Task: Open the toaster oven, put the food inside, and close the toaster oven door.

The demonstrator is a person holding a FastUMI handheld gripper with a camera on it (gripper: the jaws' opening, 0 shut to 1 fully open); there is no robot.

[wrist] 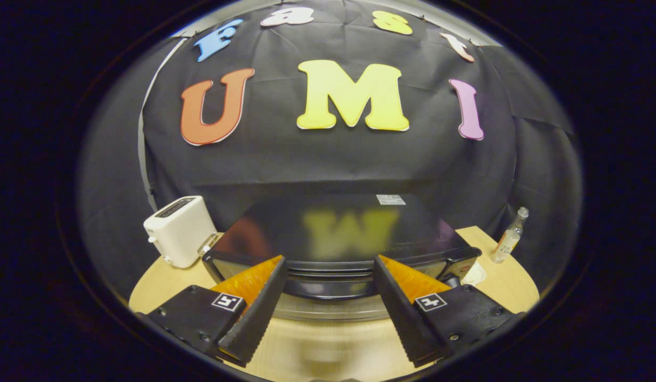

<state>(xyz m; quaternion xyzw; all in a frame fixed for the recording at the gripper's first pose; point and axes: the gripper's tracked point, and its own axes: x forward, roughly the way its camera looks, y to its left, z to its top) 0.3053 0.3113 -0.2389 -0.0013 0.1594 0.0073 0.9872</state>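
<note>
While spread, tongs (328,265) before toaster oven (338,233).

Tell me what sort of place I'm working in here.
Probably a staged kitchen booth, not a real kitchen: a black toaster oven sits on a light wooden table beside a white toaster and a small clear bottle, black cloth draped behind. The open gripper faces the oven.

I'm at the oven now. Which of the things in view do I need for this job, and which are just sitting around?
For the job:
- toaster oven, black, just ahead of the fingers, door handle between them
- gripper, fingers open, holding nothing

Just lying about:
- white toaster, left of the oven
- small clear bottle, right of the oven
- wooden table under it all
</note>
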